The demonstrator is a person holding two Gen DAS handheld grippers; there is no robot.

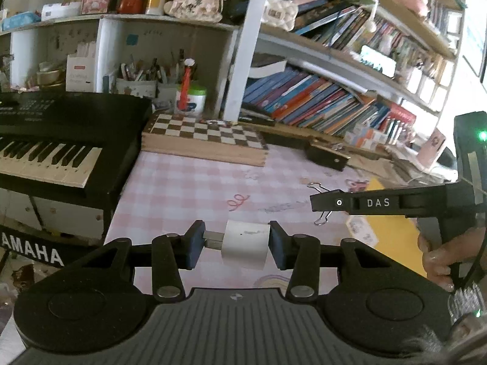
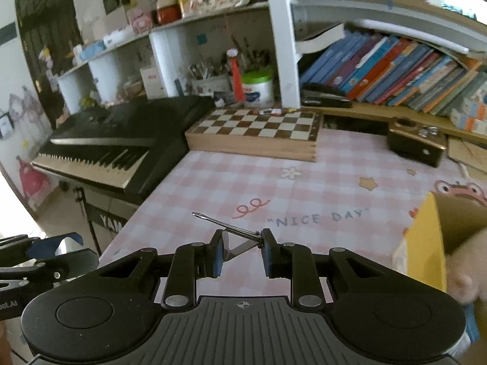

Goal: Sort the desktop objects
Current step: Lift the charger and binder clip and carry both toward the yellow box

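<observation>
Your left gripper [image 1: 238, 243] points down over the pink checked tablecloth [image 1: 188, 188], its blue pads clamped on a small white block [image 1: 246, 243] with a metal tab at its left end, held clear of the cloth. Your right gripper [image 2: 241, 251] likewise tilts down at the table, jaws pinched on a black binder clip [image 2: 236, 248] whose wire handle sticks out up and to the left.

From the left wrist view, the keyboard [image 1: 54, 140] sits at left, the chessboard box [image 1: 204, 140] beyond, then a second binder clip [image 1: 319, 203] lying on the cloth partly behind the right gripper's black finger, a yellow box [image 1: 392, 231] and your hand [image 1: 438, 258] at the right edge.

Only the right wrist view shows the "NICE DAY" lettering [image 2: 316, 217] on the cloth, a dark brown box [image 2: 417, 144] near the shelf, and the yellow box's [image 2: 426, 237] open cardboard inside. The left gripper's blue tip [image 2: 61, 243] shows at far left.
</observation>
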